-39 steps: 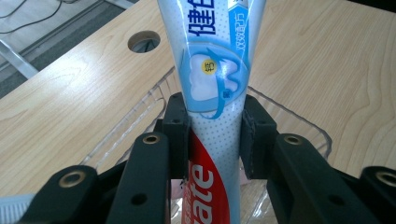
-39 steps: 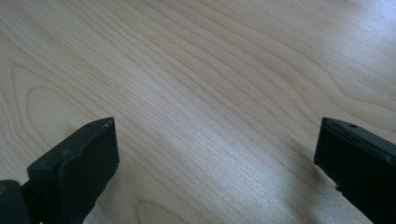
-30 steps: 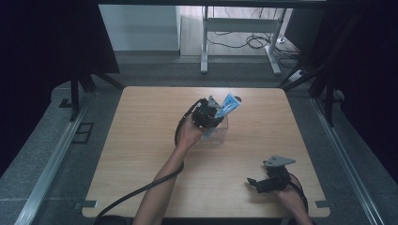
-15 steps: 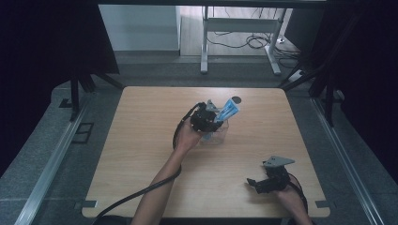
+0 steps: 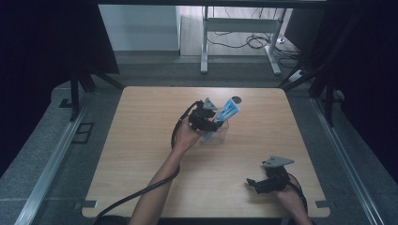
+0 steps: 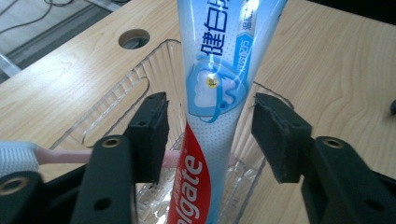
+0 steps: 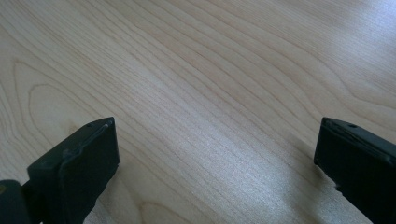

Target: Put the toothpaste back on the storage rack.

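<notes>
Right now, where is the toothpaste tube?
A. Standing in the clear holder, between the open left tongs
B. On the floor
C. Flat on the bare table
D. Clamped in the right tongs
A: the tube stands in the clear holder, and the left tongs leave a gap on each side.

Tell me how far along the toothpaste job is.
Done: the toothpaste tube stands in the clear basket, beside a toothbrush. In hand: the left tool has just been opening, pads off the tube. Left: withdrawing it. The right tool sits open.

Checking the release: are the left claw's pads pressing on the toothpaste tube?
No: the left claw has just been opening, with gaps either side of the toothpaste tube.
</notes>
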### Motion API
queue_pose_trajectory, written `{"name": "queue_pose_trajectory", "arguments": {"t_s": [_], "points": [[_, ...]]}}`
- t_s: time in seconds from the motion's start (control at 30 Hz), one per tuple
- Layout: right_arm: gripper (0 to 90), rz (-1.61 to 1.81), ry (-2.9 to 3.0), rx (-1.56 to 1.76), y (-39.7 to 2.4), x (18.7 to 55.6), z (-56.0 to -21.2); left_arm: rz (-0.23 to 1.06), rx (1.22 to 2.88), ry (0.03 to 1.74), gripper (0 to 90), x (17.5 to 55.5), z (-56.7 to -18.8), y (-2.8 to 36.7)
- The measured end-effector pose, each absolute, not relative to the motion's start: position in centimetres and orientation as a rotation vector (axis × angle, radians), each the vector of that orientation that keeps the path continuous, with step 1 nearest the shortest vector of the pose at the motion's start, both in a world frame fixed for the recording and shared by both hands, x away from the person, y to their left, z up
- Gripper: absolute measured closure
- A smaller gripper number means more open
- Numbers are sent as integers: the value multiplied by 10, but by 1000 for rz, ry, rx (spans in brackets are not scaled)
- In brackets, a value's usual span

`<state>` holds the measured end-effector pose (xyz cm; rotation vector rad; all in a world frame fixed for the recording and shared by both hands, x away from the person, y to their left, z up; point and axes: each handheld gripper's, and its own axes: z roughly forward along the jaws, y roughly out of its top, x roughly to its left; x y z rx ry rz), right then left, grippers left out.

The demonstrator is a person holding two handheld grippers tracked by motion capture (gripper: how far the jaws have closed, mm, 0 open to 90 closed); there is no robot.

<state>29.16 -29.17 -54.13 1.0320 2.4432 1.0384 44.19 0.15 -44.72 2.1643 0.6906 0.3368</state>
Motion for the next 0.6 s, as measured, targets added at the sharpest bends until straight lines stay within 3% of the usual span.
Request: {"name": "queue_pose_trajectory", "arguments": {"t_s": [0.33,0.6], "points": [[1,1044,2434,1033,-292,291,-540,299,2155,698,301,441,-445,3],[1,1044,2434,1033,-292,291,-540,235,2146,697,255,439,-443,6]]}}
